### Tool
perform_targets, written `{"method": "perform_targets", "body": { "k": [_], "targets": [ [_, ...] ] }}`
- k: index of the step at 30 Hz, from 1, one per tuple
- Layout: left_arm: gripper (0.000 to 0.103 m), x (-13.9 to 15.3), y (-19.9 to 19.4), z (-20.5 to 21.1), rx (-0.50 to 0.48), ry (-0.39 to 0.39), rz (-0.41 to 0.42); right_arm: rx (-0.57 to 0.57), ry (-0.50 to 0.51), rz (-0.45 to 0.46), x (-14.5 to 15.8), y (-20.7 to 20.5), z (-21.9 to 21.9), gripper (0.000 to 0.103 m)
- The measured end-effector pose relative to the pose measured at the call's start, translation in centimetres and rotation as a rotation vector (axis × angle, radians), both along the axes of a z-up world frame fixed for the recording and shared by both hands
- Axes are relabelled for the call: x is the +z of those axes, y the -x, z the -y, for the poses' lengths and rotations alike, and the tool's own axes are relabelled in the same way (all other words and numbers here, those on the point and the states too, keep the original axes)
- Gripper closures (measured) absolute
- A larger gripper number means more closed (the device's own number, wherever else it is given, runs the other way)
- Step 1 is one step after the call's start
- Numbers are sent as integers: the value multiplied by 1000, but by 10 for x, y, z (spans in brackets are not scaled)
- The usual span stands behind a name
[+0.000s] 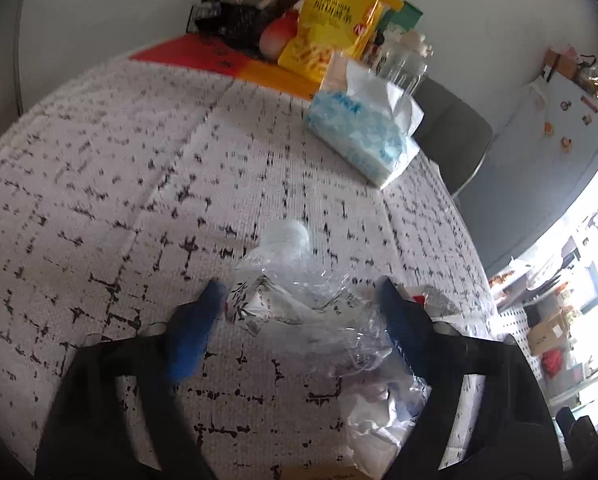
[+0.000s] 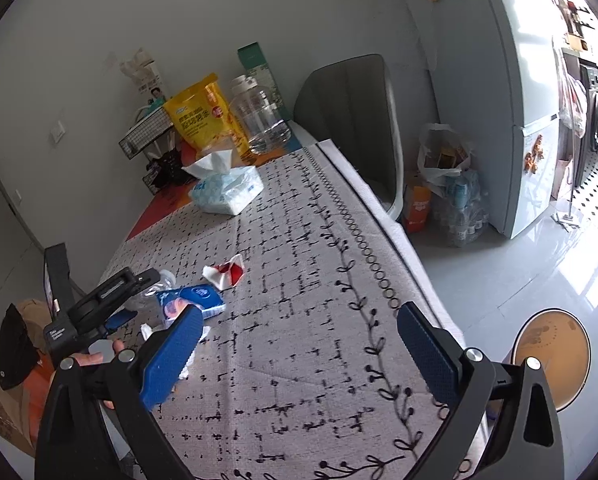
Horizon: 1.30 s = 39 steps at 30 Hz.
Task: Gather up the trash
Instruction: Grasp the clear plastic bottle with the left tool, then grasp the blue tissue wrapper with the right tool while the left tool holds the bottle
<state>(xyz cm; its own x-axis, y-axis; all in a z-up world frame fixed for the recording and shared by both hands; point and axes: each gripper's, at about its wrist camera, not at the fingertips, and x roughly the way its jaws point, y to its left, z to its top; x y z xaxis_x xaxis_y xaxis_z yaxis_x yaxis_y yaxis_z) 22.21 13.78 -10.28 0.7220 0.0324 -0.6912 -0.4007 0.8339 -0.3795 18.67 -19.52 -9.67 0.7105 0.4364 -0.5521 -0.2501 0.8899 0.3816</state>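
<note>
Bottle (image 1: 299,300): crushed clear plastic, lying on the tabletop (image 1: 139,160) between the left gripper (image 1: 299,308) pads, ready for pinching.
Left gripper: jaws apart, bracketing it.
Right gripper (image 2: 299,356): wide apart, empty, waiting over bare cloth.

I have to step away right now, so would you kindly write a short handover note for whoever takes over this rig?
Left claw: straddling the crushed clear plastic bottle on the tablecloth; whether the pads press it is unclear.
Right claw: open, empty, above the cloth.
Also lying there: a red-and-white wrapper, a blue packet, crumpled white paper.
Done: nothing visibly collected.
Left: grip the bottle, then gather the rest. Tissue pack probably stays.
</note>
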Motion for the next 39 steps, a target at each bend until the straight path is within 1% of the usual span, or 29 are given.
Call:
{"method": "perform_targets", "body": {
  "k": [3, 6, 10, 15, 19, 22, 25, 26, 30, 31, 32, 33, 35, 36, 38, 39],
  "targets": [
    [32, 4, 7, -6, -16, 35, 11, 24, 11, 2, 2, 0, -14, 8],
    [32, 18, 21, -18, -10, 10, 47, 51, 24, 1, 3, -2, -29, 8],
    [32, 27, 39, -41, 38, 7, 75, 119, 45, -4, 1, -8, -63, 8],
    [32, 26, 60, -70, 94, 31, 90, 203, 89, -17, -2, -17, -107, 8],
    [32, 23, 74, -86, 128, 47, 96, 263, 161, -13, -3, -25, -140, 8],
    [32, 20, 81, -95, 150, 58, 99, 308, 238, -22, -4, -35, -168, 8],
    [32, 18, 88, -101, 165, 70, 105, 332, 279, -43, -7, -44, -184, 10],
    [32, 18, 90, -102, 168, 70, 106, 332, 279, -43, -7, -44, -184, 11],
    [32, 18, 98, -105, 177, 69, 112, 328, 318, -90, -18, -59, -197, 15],
    [32, 18, 99, -106, 180, 70, 111, 328, 324, -101, -21, -62, -199, 19],
    [32, 17, 99, -106, 180, 73, 110, 329, 338, -118, -25, -66, -202, 26],
    [32, 17, 99, -106, 180, 76, 109, 332, 349, -131, -29, -68, -204, 30],
    [32, 17, 99, -104, 176, 77, 109, 342, 350, -153, -33, -71, -205, 47],
    [32, 17, 100, -104, 173, 77, 111, 347, 338, -159, -33, -71, -203, 51],
    [32, 19, 100, -100, 164, 79, 116, 354, 309, -154, -31, -68, -197, 67],
    [32, 20, 100, -98, 159, 79, 118, 361, 289, -150, -28, -67, -193, 71]
  ]
}}
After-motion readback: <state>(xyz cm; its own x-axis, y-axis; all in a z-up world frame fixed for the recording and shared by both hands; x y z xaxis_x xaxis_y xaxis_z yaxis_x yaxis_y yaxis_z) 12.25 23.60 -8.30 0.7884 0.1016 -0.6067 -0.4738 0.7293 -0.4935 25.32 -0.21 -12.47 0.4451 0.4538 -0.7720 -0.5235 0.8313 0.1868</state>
